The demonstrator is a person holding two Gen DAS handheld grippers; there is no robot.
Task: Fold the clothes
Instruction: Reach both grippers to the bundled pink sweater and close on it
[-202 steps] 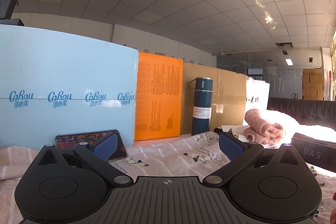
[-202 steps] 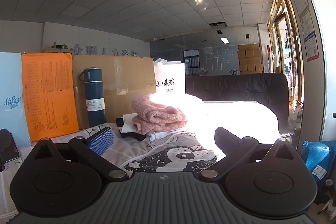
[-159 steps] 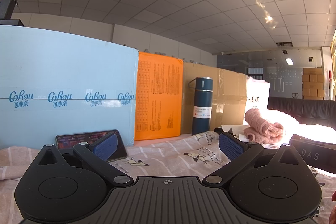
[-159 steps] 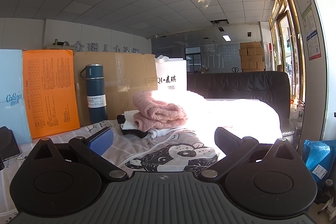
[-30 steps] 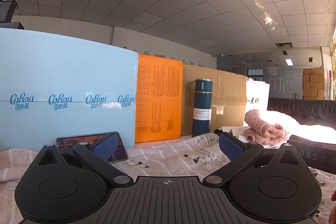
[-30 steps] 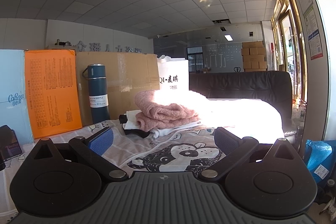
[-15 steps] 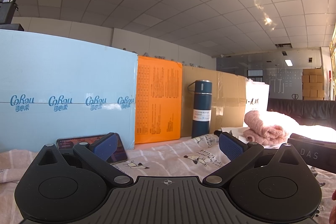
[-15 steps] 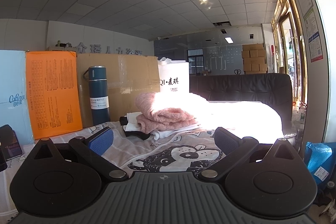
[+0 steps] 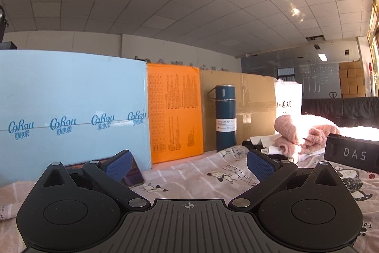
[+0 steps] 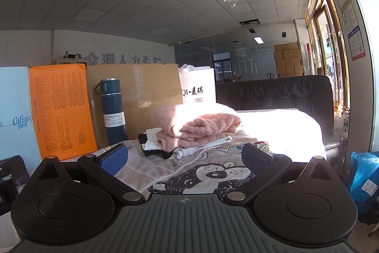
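A pink knitted sweater [image 10: 199, 127] lies on top of a small pile of white and black clothes [image 10: 156, 146] at the back of the table. It also shows at the right in the left wrist view as the pink sweater [image 9: 298, 132]. A garment with a cartoon dog print [image 10: 213, 174] lies spread flat in front of my right gripper [image 10: 184, 158], which is open and holds nothing. My left gripper [image 9: 189, 165] is open too, low over the printed pink cloth [image 9: 201, 177], with nothing between its fingers.
A dark blue vacuum bottle [image 9: 225, 117] stands against cardboard [image 9: 255, 108], beside an orange box [image 9: 175, 110] and a light blue box [image 9: 71, 110]. A phone [image 9: 132, 174] leans on the blue box. A white paper bag [image 10: 197, 89], a black sofa [image 10: 279, 91] and a blue bag [image 10: 364, 177] are on the right.
Both grippers have dipped and shifted slightly, so the scene sits a little higher in view. Both stay open and nothing on the table has moved.
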